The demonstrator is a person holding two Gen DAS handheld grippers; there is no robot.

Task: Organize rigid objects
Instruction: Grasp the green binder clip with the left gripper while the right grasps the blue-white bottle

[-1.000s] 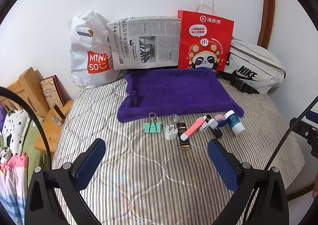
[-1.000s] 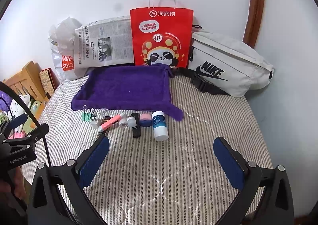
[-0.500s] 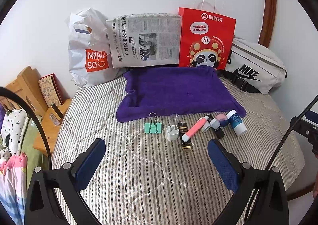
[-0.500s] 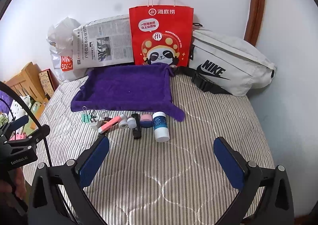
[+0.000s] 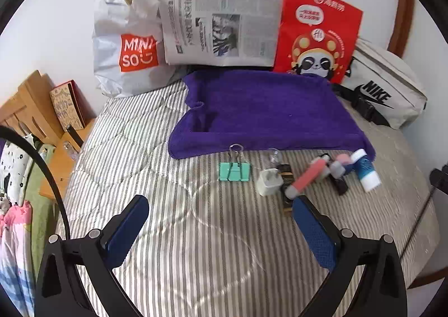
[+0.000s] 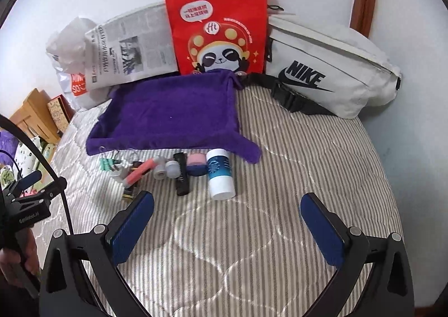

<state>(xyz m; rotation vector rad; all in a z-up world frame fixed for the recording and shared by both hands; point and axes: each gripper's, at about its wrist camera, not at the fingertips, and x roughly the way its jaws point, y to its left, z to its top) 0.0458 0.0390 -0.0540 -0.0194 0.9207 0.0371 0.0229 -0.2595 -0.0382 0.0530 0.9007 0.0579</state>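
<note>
A row of small objects lies on the striped bed in front of a purple towel (image 5: 268, 109) (image 6: 173, 112): a green binder clip (image 5: 234, 171), a white plug (image 5: 269, 182), a pink highlighter (image 5: 306, 176) (image 6: 140, 169), a black tube (image 6: 182, 174) and a blue-and-white bottle (image 6: 219, 174) (image 5: 365, 171). My left gripper (image 5: 221, 221) is open and empty, just short of the clip and plug. My right gripper (image 6: 228, 219) is open and empty, just short of the bottle.
Against the wall stand a white Miniso bag (image 5: 126, 45), a newspaper (image 5: 221, 25), a red paper bag (image 6: 215, 28) and a white Nike pouch (image 6: 330, 67). A wooden bedside stand (image 5: 25, 109) is at the left. The bed edge drops off at the right.
Both grippers have moved forward toward the row of objects, which now sits closer to the fingertips. Nothing on the bed has moved.
</note>
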